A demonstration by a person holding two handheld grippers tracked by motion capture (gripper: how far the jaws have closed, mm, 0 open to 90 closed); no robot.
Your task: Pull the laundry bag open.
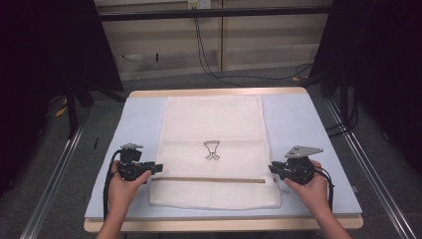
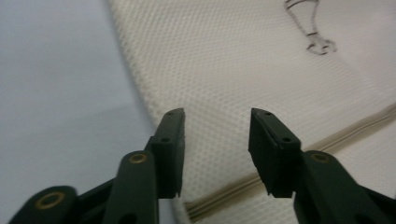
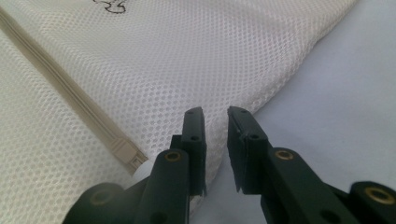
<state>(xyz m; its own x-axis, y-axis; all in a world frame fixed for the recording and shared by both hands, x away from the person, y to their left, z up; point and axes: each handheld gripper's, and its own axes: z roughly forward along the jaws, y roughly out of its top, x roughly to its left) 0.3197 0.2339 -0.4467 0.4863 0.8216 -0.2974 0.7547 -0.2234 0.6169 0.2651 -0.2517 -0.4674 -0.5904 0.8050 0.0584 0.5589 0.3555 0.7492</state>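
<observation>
The cream rectangular mesh laundry bag [image 1: 213, 149] is lying flat on the pale blue bench [image 1: 134, 129], its long axis pointing away from the person, its beige zipper [image 1: 209, 179] running crosswise. The left gripper [image 2: 217, 140] and the right gripper [image 3: 216, 140] are hovering at its side edges, their fingers released and grasping nothing.

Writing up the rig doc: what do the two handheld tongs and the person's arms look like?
Both are black. The left tongs carry a small grey knob-like top; the right tongs carry a grey three-cornered plate with holes. A black cable trails back from each along the forearm. Up close, the jaws are flat black blocks with small screw holes, on links with brass-coloured pivots. Forearms are bare, no sleeves visible.
</observation>
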